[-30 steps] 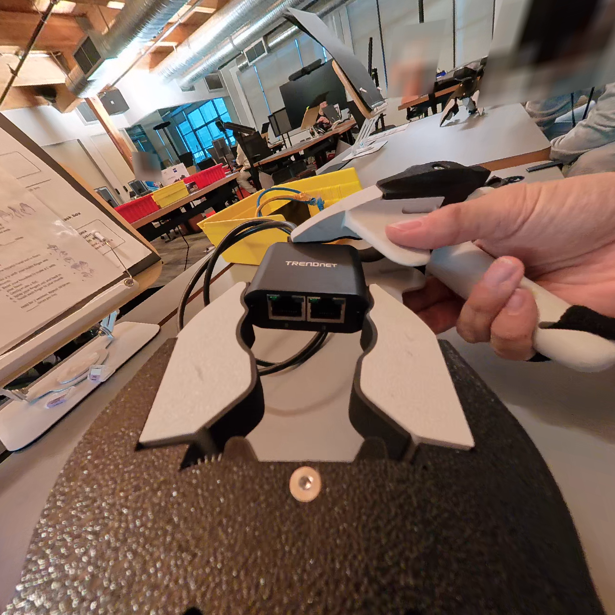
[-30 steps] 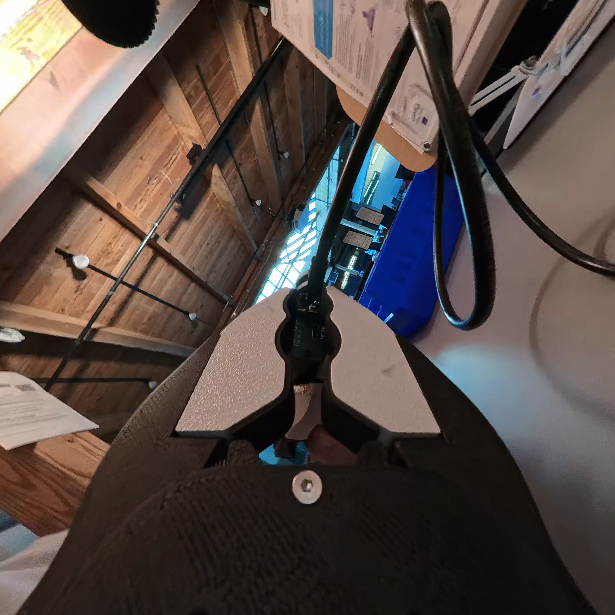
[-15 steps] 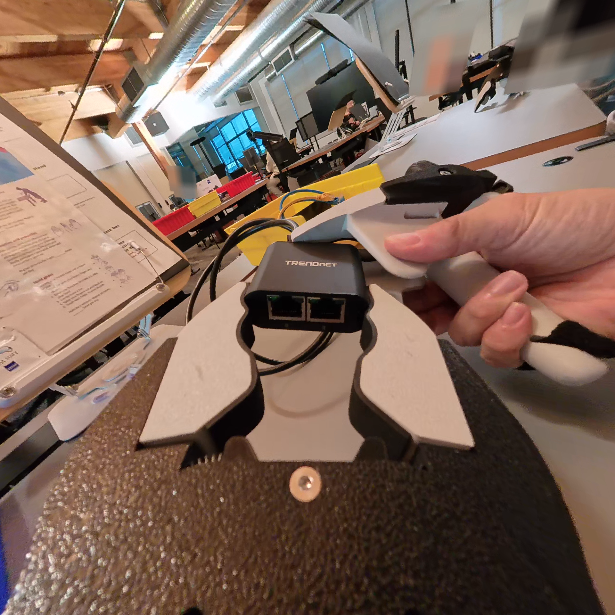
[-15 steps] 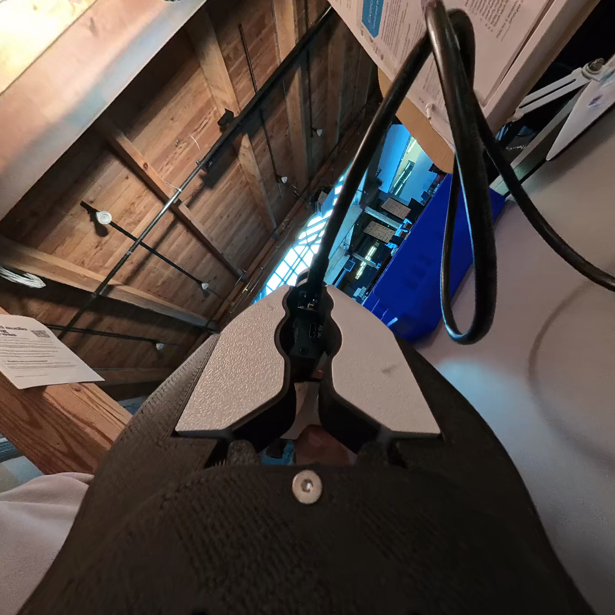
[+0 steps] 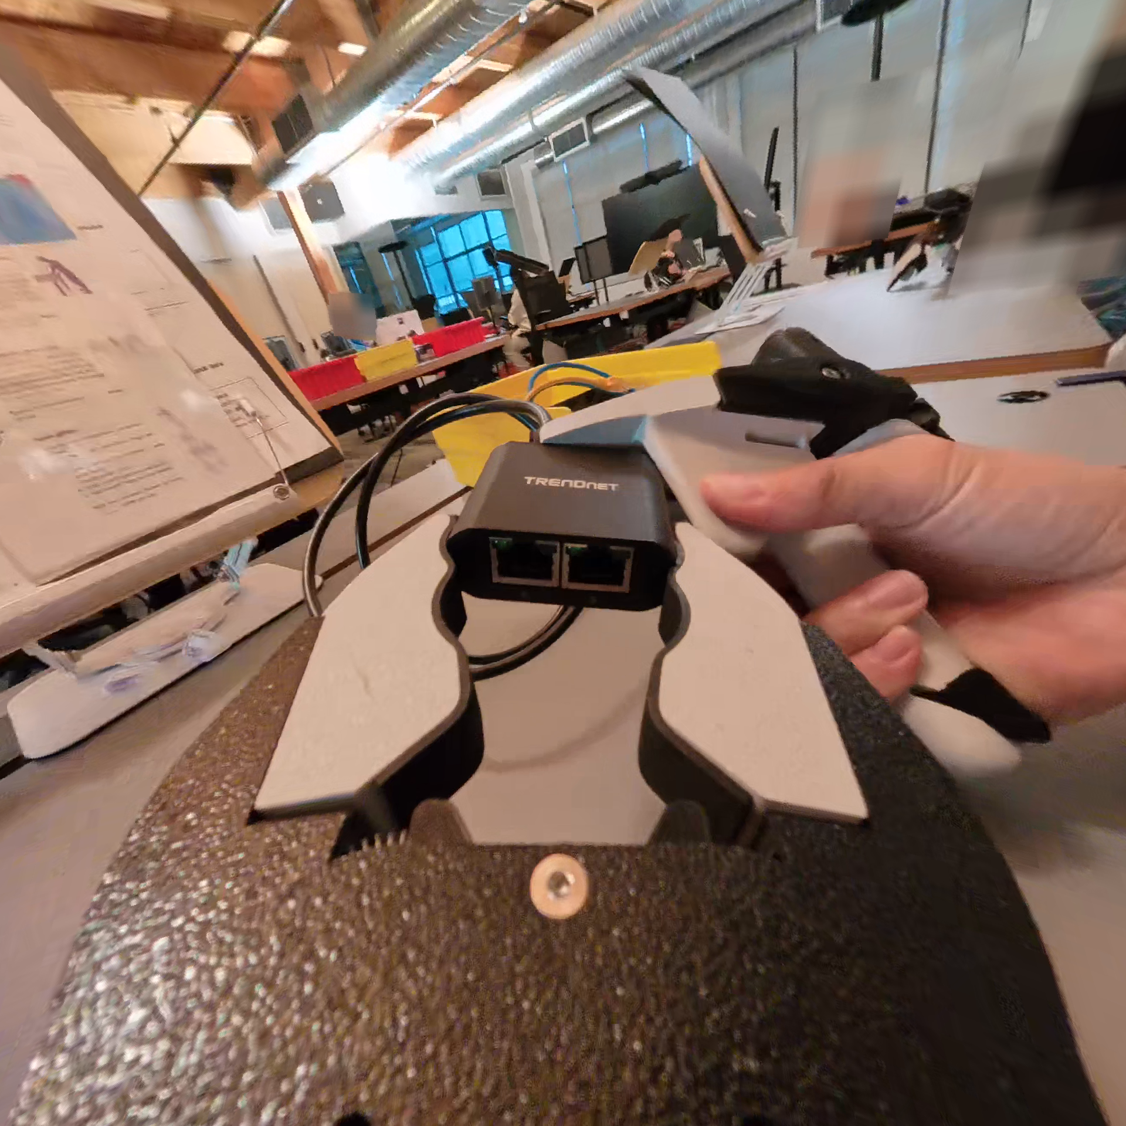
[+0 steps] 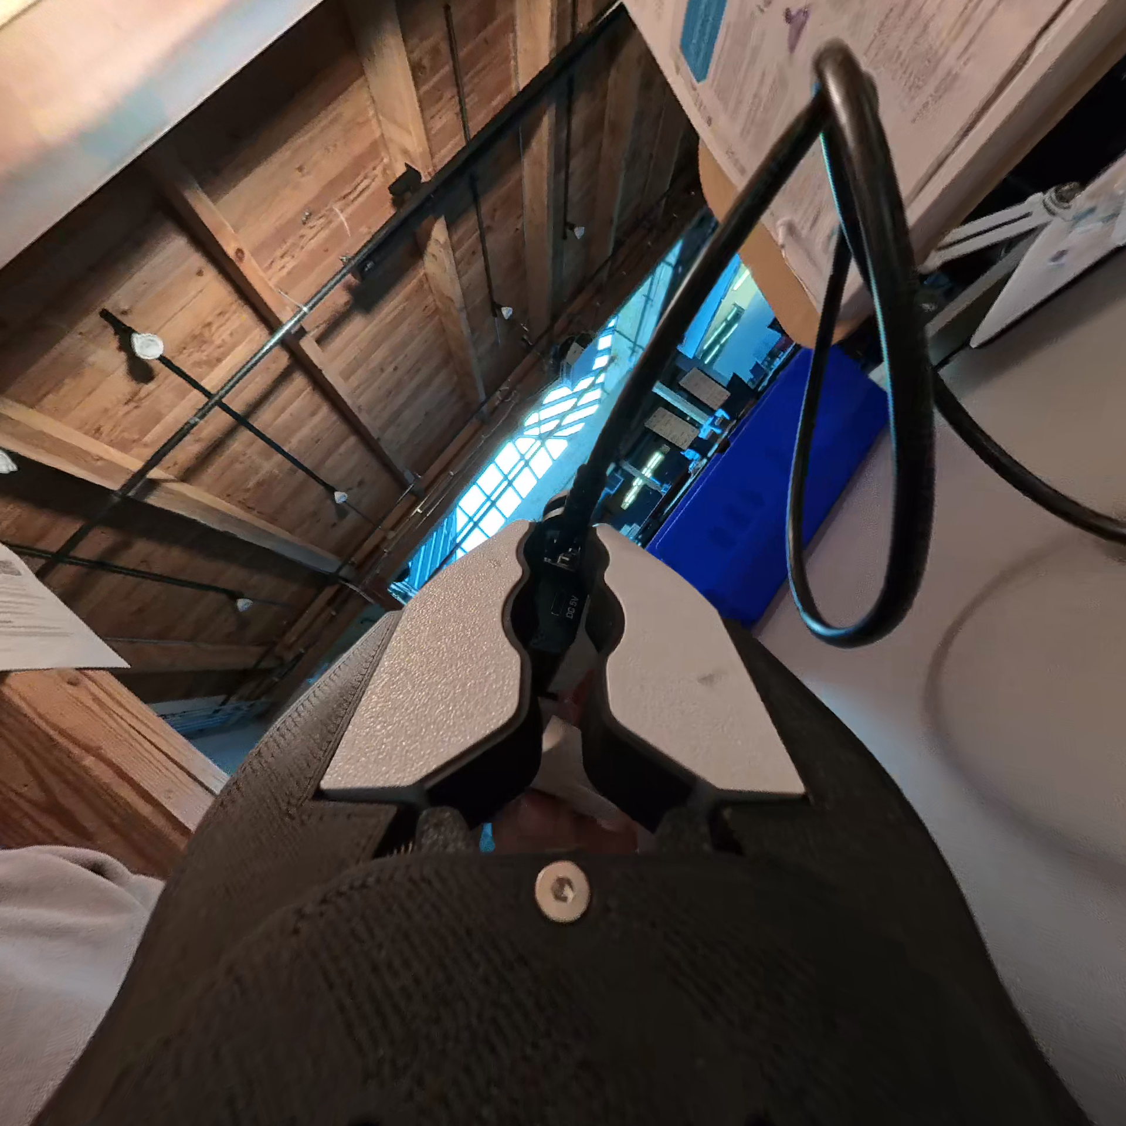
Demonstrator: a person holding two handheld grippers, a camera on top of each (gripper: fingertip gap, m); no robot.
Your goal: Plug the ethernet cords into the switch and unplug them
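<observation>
While both clamp switch (image 5: 562, 524), rear hidden, cable (image 6: 865, 365) cropped

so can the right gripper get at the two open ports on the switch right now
Probably not: the right gripper is shut on the back of the switch, and the ports face away from it, between the left gripper fingers.

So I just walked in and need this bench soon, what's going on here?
A person is working two handheld grippers, and both are closed on the small black switch. The left gripper has its jaws on the switch's sides; the right gripper pinches its rear, where a black cable is attached. Both front ports are empty, so no ethernet cord is plugged in yet.
</observation>
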